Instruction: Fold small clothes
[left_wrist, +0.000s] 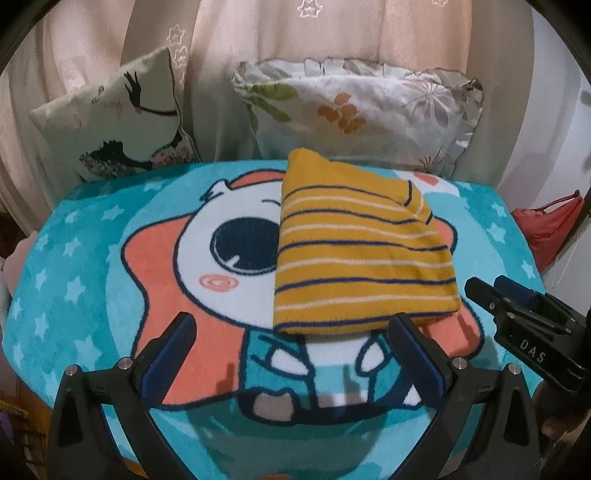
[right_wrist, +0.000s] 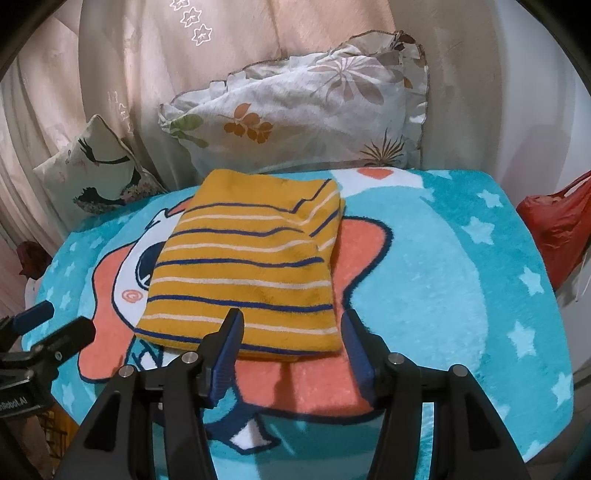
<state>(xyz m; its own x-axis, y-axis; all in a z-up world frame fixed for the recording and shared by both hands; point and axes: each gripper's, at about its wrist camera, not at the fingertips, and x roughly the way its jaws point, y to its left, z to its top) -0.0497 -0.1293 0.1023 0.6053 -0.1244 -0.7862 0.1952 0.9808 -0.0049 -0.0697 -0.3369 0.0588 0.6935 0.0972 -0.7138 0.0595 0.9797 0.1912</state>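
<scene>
Black fingers with blue pads, cut off at the bottom edge, frame each view. Angled down, the left gripper (left_wrist: 291, 325) gapes wide and empty just before the folded striped garment (left_wrist: 360, 254) (fuzzy mustard knit, roughly square), which lies mid-blanket (left_wrist: 92, 266) on plush turquoise. The right gripper (right_wrist: 291, 325) stands half-spread at its near hem; whether the pads touch is unclear.

A home, likely a bedroom: two pillows (left_wrist: 354, 110) lean on a pink curtain (left_wrist: 258, 37) at the far side, behind a cartoon blanket (left_wrist: 92, 258).
</scene>
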